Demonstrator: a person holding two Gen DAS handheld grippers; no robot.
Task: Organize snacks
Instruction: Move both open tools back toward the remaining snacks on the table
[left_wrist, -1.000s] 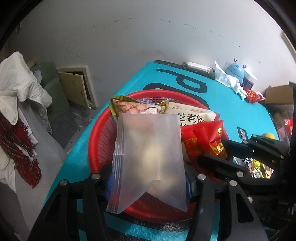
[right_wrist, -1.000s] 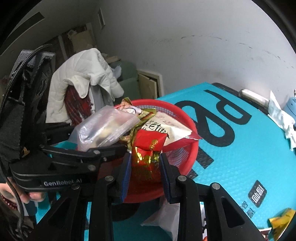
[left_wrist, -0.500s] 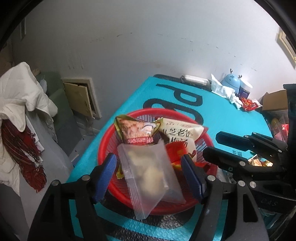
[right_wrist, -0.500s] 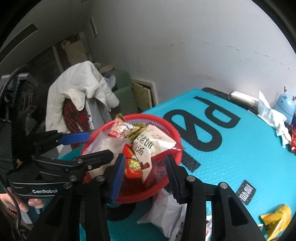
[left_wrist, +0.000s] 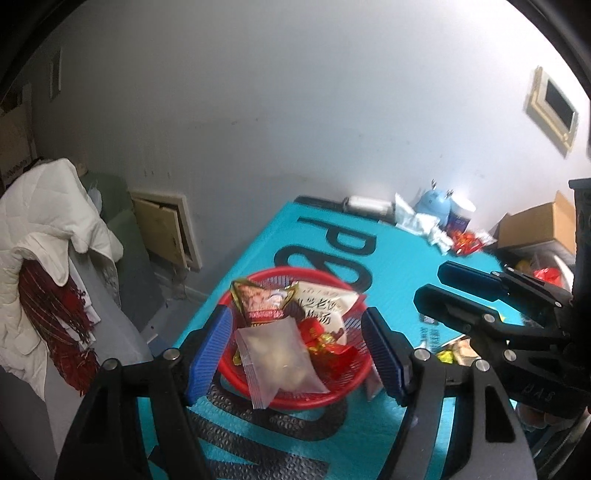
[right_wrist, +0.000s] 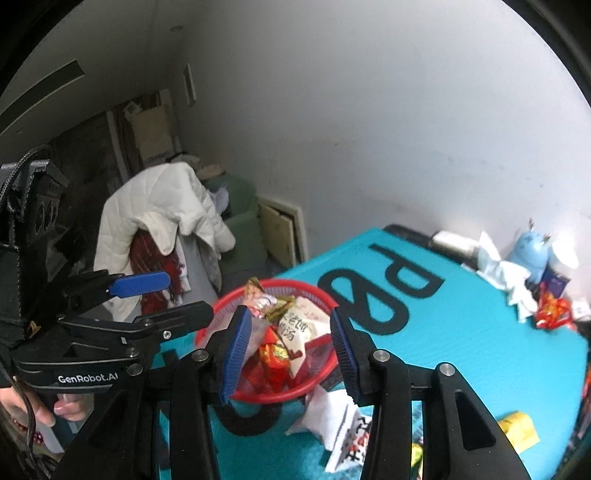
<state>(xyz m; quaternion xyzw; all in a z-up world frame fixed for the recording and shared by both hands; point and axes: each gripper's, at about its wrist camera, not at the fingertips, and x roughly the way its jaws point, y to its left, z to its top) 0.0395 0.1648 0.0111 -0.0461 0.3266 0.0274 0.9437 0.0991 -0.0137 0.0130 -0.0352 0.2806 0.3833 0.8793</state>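
Note:
A red mesh basket stands on the teal table near its left edge. In it lie a clear zip bag, a red candy packet, a white snack bag and a brown-and-gold packet. The basket also shows in the right wrist view. My left gripper is open and empty, held above the basket. My right gripper is open and empty above the basket too. Each gripper shows in the other's view, the right gripper and the left gripper.
Loose snack packets lie on the table by the basket: a white packet and a yellow one. At the far end stand a blue toy, tissues, red wrappers and a cardboard box. A chair with a white coat stands left.
My left gripper let go of the clear zip bag and my right let go of the red candy packet, both into the basket. Both grippers opened and pulled up and back.

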